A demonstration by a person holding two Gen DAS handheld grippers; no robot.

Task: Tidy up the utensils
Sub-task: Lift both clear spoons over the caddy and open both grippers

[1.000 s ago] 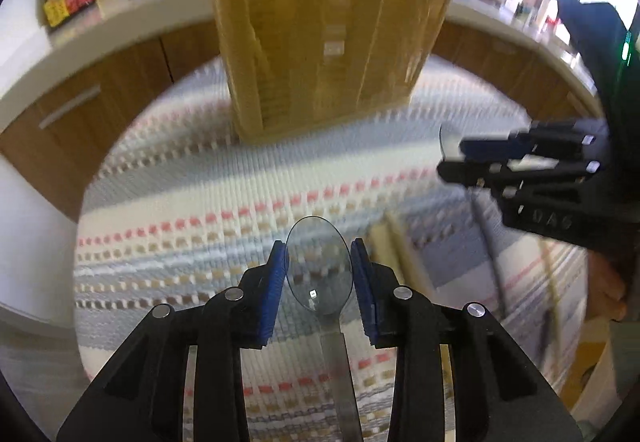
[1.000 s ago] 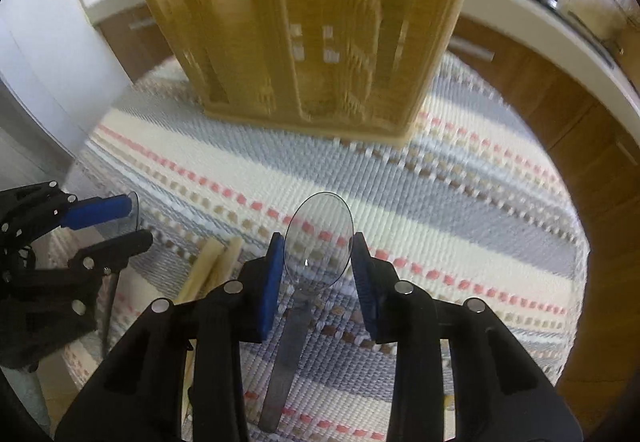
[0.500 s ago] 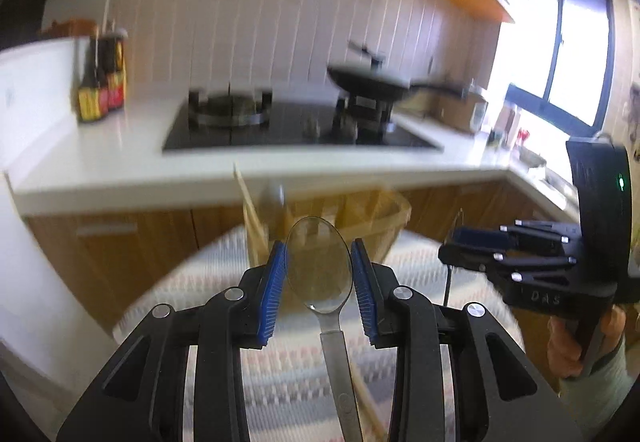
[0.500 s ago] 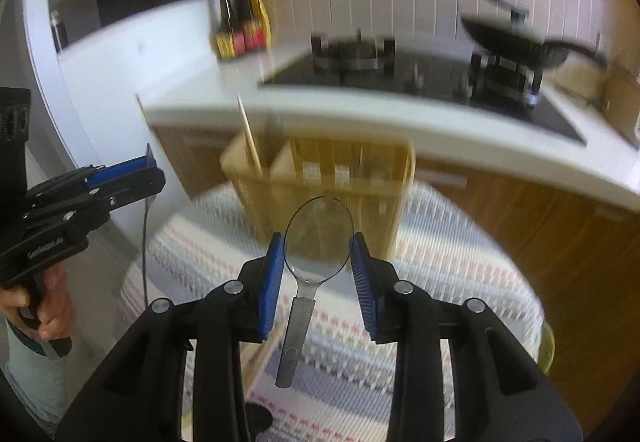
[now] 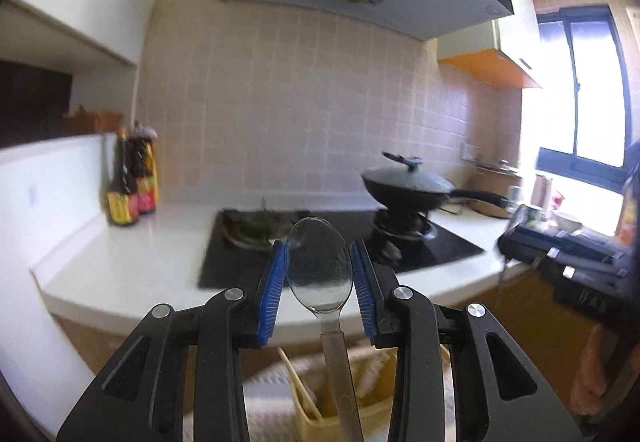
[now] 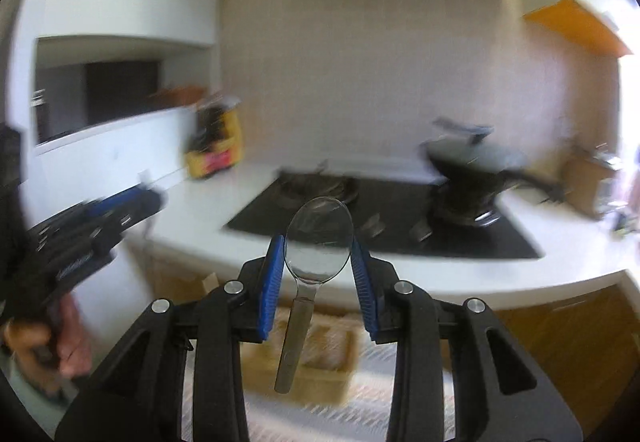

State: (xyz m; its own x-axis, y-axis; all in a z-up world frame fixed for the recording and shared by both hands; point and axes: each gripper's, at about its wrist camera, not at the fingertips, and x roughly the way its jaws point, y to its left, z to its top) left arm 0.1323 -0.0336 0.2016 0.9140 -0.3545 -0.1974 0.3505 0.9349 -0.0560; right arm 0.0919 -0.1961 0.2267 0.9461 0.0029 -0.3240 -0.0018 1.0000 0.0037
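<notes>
Blue claw pads (image 5: 273, 294) — black hob (image 5: 320, 242), beige tiles (image 5: 280, 102) — yellow basket (image 5: 320, 402).

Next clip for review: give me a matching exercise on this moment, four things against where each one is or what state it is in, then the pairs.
Things:
1. left gripper
2. wok
3. sauce bottles
4. yellow basket

Places or states:
A. on the white counter, left of the hob
B. closed on a spoon's bowl
C. down on the striped cloth
D. on the hob's right burner, lid on

Pairs: 1-B, 2-D, 3-A, 4-C
</notes>
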